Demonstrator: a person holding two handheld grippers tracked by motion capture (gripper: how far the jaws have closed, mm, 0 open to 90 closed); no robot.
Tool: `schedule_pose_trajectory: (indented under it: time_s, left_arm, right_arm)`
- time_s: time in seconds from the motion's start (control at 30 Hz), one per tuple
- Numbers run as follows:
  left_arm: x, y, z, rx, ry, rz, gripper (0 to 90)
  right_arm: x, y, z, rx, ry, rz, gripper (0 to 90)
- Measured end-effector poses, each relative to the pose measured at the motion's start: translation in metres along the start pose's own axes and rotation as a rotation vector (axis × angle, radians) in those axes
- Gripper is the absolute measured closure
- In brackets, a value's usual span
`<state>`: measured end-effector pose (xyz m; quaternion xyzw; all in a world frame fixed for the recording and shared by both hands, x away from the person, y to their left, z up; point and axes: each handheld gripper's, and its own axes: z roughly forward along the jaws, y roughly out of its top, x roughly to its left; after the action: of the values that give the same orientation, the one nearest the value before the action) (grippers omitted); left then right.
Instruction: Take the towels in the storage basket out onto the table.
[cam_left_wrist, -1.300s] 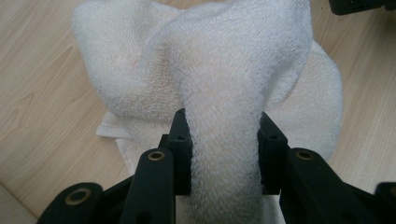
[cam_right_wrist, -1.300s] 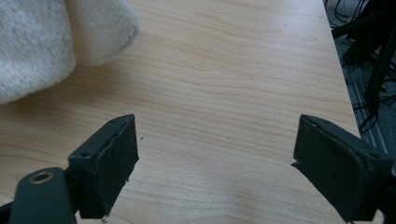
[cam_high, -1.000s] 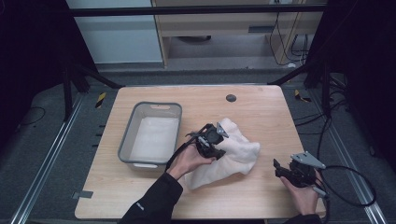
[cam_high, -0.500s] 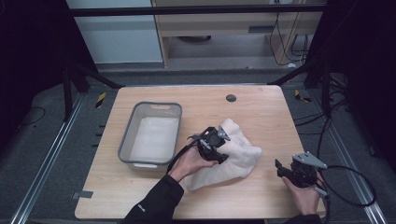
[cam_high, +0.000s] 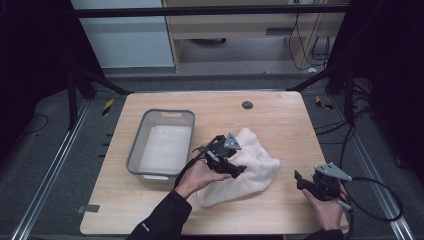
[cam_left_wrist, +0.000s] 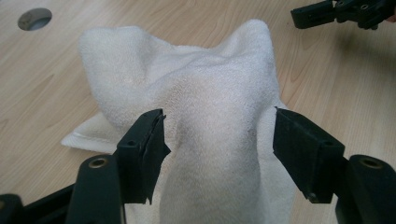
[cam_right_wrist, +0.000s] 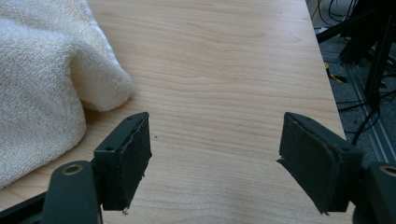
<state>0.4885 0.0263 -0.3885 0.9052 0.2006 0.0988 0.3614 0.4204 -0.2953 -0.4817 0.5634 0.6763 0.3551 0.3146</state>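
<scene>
A white terry towel (cam_high: 255, 167) lies crumpled on the wooden table (cam_high: 280, 125), right of centre. My left gripper (cam_high: 239, 169) rests over the towel's left part, held by a hand in a dark sleeve. In the left gripper view its jaws are open (cam_left_wrist: 219, 154), and a raised fold of the towel (cam_left_wrist: 205, 84) stands between them without being pinched. My right gripper (cam_high: 299, 181) sits near the table's front right, pointing left toward the towel. Its jaws are open (cam_right_wrist: 215, 158) over bare wood, and the towel's edge (cam_right_wrist: 42, 84) lies just to their left.
A grey plastic bin (cam_high: 134, 152) with a pale bottom stands left of the towel, close to the left hand. A round cable hole (cam_high: 247, 105) is at the table's far side. Black frame posts and cables flank the table, and the right gripper's cable (cam_high: 385, 200) loops off the right edge.
The left gripper has shifted slightly over the towel and the towel's folds have moved a little. The right gripper has stayed nearly still.
</scene>
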Motion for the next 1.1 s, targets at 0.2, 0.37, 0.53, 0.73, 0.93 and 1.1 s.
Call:
schedule_pose_trajectory:
  time_s: [0.2, 0.37, 0.53, 0.73, 0.93, 1.1]
  left_arm:
    - [-0.003, -0.007, -0.014, -0.057, 0.014, -0.004, 32.2]
    - [-0.005, -0.018, -0.027, -0.117, 0.05, -0.019, 30.7]
    - [-0.005, -0.032, -0.042, -0.173, 0.084, -0.051, 30.1]
    - [0.001, -0.051, -0.06, -0.21, 0.132, -0.096, 29.9]
    - [0.006, -0.067, -0.075, -0.226, 0.173, -0.131, 29.7]
    - [0.013, -0.087, -0.091, -0.252, 0.211, -0.175, 29.7]
  right_arm:
    - [0.0, 0.0, 0.0, -0.004, 0.003, 0.002, 22.4]
    - [0.0, 0.0, 0.001, -0.003, 0.007, 0.002, 20.8]
    - [0.0, -0.001, 0.001, -0.004, 0.012, 0.003, 19.7]
    - [0.0, -0.001, 0.002, -0.005, 0.014, 0.002, 18.7]
    - [0.0, -0.002, 0.003, -0.004, 0.021, 0.008, 16.9]
    - [0.001, -0.002, 0.003, -0.002, 0.027, 0.012, 14.4]
